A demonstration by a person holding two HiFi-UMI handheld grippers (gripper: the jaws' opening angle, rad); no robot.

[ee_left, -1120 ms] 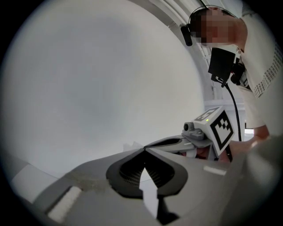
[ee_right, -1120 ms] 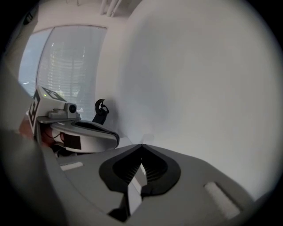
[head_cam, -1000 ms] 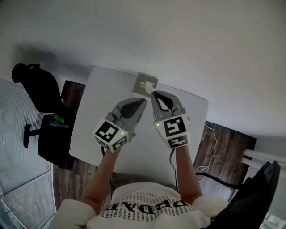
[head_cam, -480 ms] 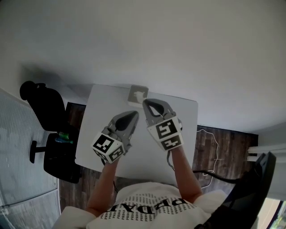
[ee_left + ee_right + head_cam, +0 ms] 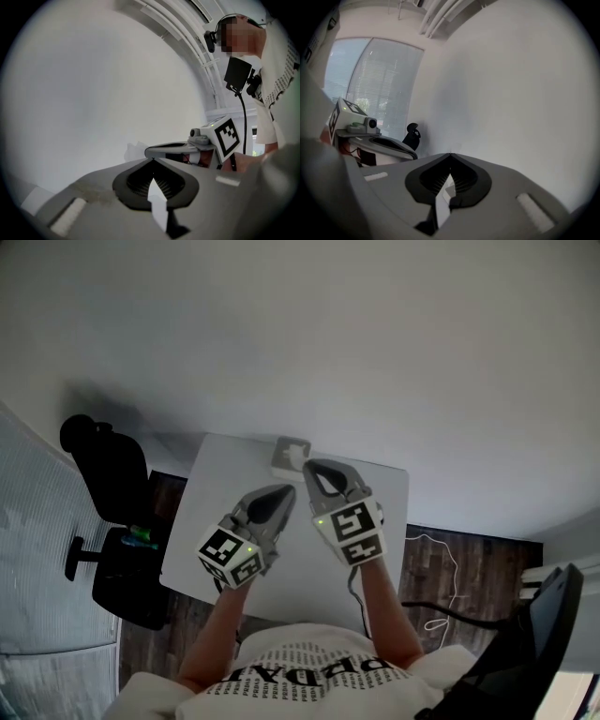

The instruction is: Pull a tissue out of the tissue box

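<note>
The tissue box (image 5: 285, 457) sits at the far edge of the white table (image 5: 211, 512). My right gripper (image 5: 308, 466) hangs above the box, shut on a white tissue (image 5: 134, 152) that sticks out past its tips. The left gripper view shows that gripper (image 5: 148, 151) from the side with the tissue at its tip. In its own view the right gripper (image 5: 450, 153) has its jaws together. My left gripper (image 5: 289, 490) hovers over the table to the left of it, shut with nothing in it (image 5: 151, 160). Whether the tissue still reaches into the box I cannot make out.
A black office chair (image 5: 108, 470) stands left of the table on the wood floor. A white wall rises behind the table. Cables (image 5: 441, 559) lie on the floor at the right, and a dark stand (image 5: 539, 624) is at the lower right.
Both grippers have risen away from the table. The right one kept its tips at the tissue over the box. The head camera's view shifted, so the table looks smaller.
</note>
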